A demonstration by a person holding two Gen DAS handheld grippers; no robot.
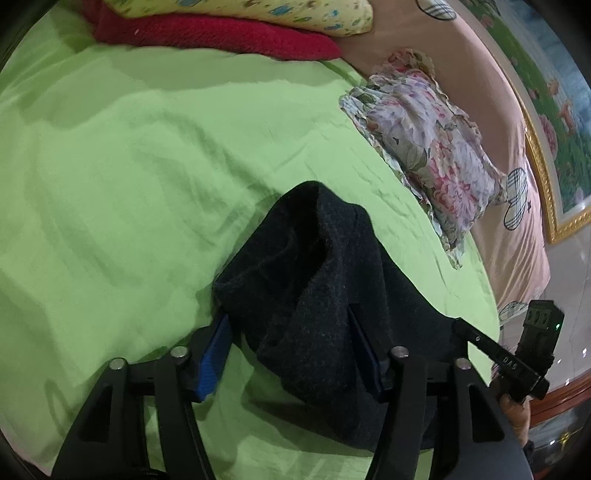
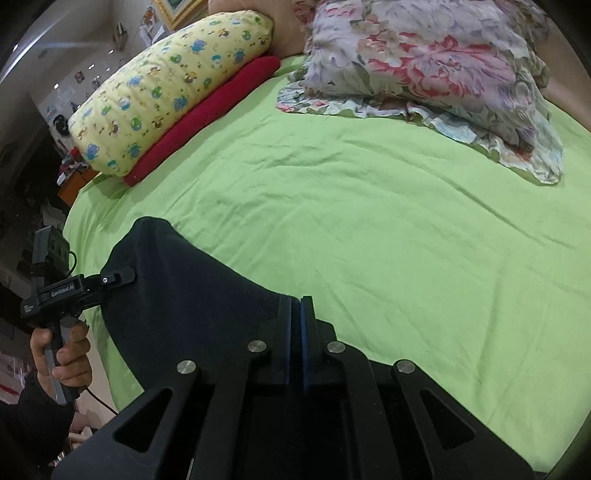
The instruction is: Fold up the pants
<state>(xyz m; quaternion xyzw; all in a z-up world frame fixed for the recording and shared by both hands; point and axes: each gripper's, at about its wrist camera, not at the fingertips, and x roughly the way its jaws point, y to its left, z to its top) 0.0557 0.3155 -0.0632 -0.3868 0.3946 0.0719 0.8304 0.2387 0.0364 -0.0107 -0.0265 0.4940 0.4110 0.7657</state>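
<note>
Left wrist view: one pair of dark pants [image 1: 314, 295] lies bunched on the green sheet [image 1: 129, 177], a thick fold between the left gripper [image 1: 288, 343]'s parted pads; whether they press it is unclear. Two pillows, one red blanket [image 1: 221, 33].

Right wrist view: the right gripper [image 2: 295, 317] is clamped on the pants' edge. The other gripper reads "GenRobot.AI".
</note>
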